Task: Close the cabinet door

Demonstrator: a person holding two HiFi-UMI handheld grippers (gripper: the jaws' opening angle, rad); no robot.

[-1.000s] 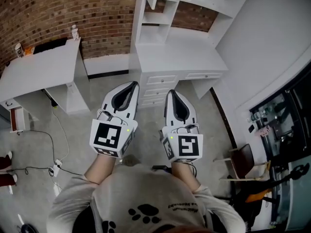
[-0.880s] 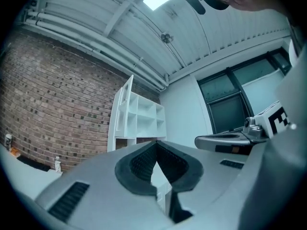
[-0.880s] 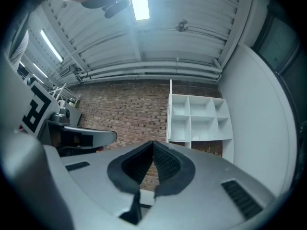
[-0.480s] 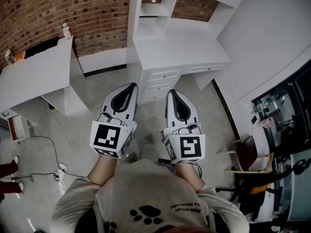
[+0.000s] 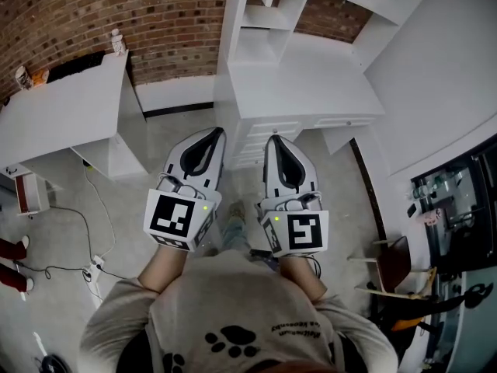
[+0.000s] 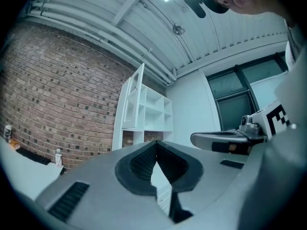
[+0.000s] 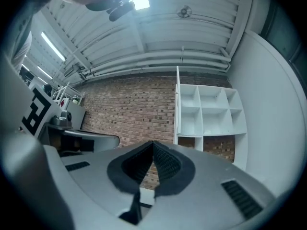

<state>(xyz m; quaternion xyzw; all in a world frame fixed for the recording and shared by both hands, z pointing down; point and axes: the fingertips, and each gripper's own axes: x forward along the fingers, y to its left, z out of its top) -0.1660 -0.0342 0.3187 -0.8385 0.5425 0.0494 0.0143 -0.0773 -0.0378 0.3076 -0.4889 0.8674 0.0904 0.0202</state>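
A white desk (image 5: 311, 84) with a shelf unit (image 5: 260, 18) on top stands against the brick wall ahead of me. In the left gripper view the shelf unit's framed cabinet door (image 6: 135, 96) stands swung out from the upper left compartment. The right gripper view shows that door (image 7: 177, 99) edge-on beside the open compartments. My left gripper (image 5: 215, 134) and right gripper (image 5: 273, 139) are held side by side, pointing at the desk and well short of it. Both are shut with nothing between the pads, as the left gripper (image 6: 156, 143) and right gripper (image 7: 153, 142) show in their own views.
A second white table (image 5: 62, 111) stands at the left with a small bottle (image 5: 117, 41) at its back corner. Cables and a power strip (image 5: 89, 269) lie on the floor at the left. Drawers (image 5: 260, 140) front the desk. A chair (image 5: 388, 263) and dark equipment stand at the right.
The desk and shelf unit have come closer in the head view as the person stepped forward. Both grippers stayed side by side and shut.
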